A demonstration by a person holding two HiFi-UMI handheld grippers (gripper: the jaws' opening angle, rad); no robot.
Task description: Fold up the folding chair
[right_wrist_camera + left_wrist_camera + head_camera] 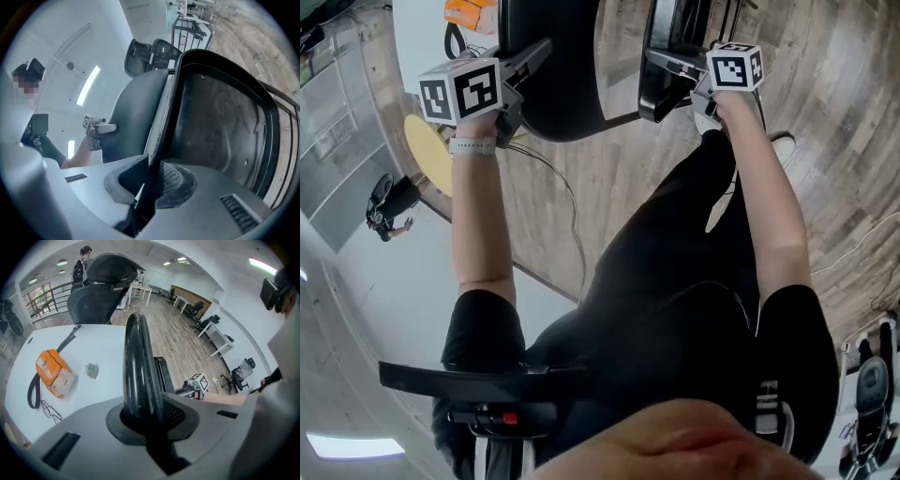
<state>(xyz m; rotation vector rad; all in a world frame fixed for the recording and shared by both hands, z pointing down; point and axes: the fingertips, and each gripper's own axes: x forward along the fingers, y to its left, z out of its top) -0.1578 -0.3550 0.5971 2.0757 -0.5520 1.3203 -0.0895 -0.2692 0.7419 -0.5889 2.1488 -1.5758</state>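
Note:
The folding chair is black, with two panels standing close together. In the head view my left gripper (528, 62) is shut on the thin edge of the rounded left panel (558, 84). In the left gripper view that edge (138, 362) rises between the jaws of my left gripper (149, 425). My right gripper (664, 73) is shut on the edge of the right panel (667, 37). In the right gripper view the rimmed panel (220, 122) fills the right side, and my right gripper (149, 190) clamps its edge. The other panel (133, 108) lies just to its left.
A white table (101, 345) holds an orange pouch (52, 373), glasses (49, 409) and a small grey item (92, 370). An office chair (96, 291) stands behind it, with a person (82, 263) beyond. A cable (567, 192) runs over the wooden floor.

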